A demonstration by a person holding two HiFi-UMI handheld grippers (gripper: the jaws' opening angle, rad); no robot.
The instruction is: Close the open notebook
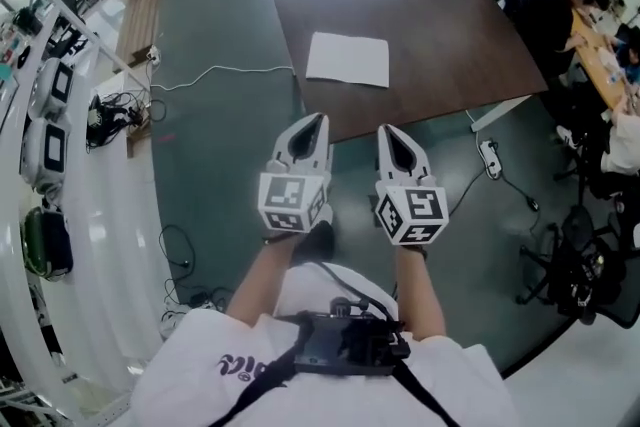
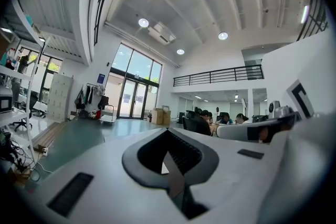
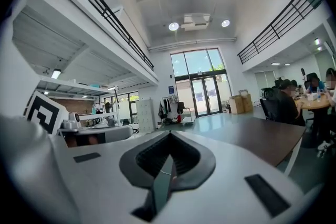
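The person stands on the grey-green floor (image 1: 220, 5) in the lower half of the head view, with both claws held out level toward the dark brown wooden table (image 1: 450, 35) in the upper centre of the frame. The open white notebook (image 1: 348, 59) lies flat on that table, near its left end and a little in from its near edge, pages up. Its long axis runs left to right across the picture. I can't make out the spine from here. The white left gripper (image 1: 318, 121) is clenched with nothing in it: its own view shows the two jaws meeting at the tips and only the room beyond. The white right gripper (image 1: 386, 131) looks clenched and empty as well, jaws together, with the table off to the right in its view. What matters for the next move is that the notebook sits straight ahead of both claws, above them in the frame, its two short edges roughly in line with the two tips. Neither claw touches it, and both are apart from it by about the same gap, so I'd judge that either one could reach a page edge first.
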